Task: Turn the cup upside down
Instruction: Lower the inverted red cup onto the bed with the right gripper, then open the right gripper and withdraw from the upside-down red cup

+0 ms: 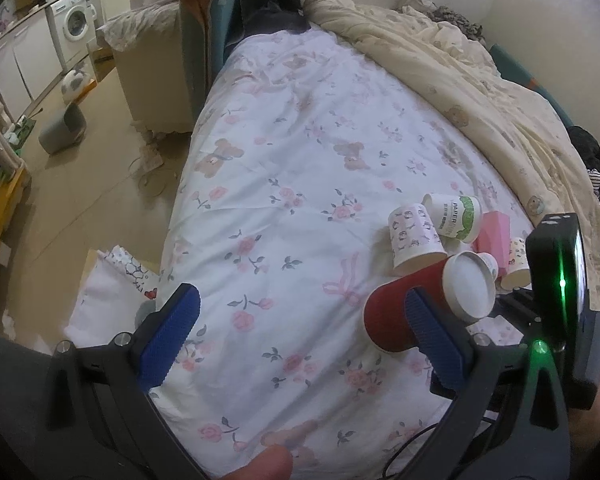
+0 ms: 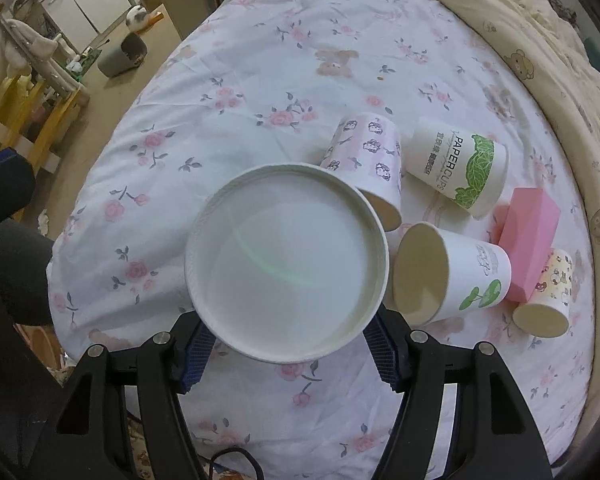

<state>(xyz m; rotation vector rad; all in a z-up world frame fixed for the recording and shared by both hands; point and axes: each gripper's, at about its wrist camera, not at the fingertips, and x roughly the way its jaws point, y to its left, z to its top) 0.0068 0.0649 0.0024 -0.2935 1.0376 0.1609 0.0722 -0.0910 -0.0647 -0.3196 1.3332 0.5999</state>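
Sideways red cup (image 1: 400, 312) in right tongs (image 2: 288, 344), white base (image 2: 288, 264) forward.

A bed (image 1: 300, 184) is covered by a white sheet printed with pink roses and bears, and a cream quilt (image 1: 480, 80) is bunched along its far side. A pink block (image 2: 530, 236) lies on the sheet. A washing machine (image 1: 74, 24) is set among white cabinets (image 1: 16, 64). A grey bin (image 1: 64, 128) lies tipped on the floor (image 1: 100, 184), and a yellow wooden frame (image 2: 40, 120) is located at the room's edge.
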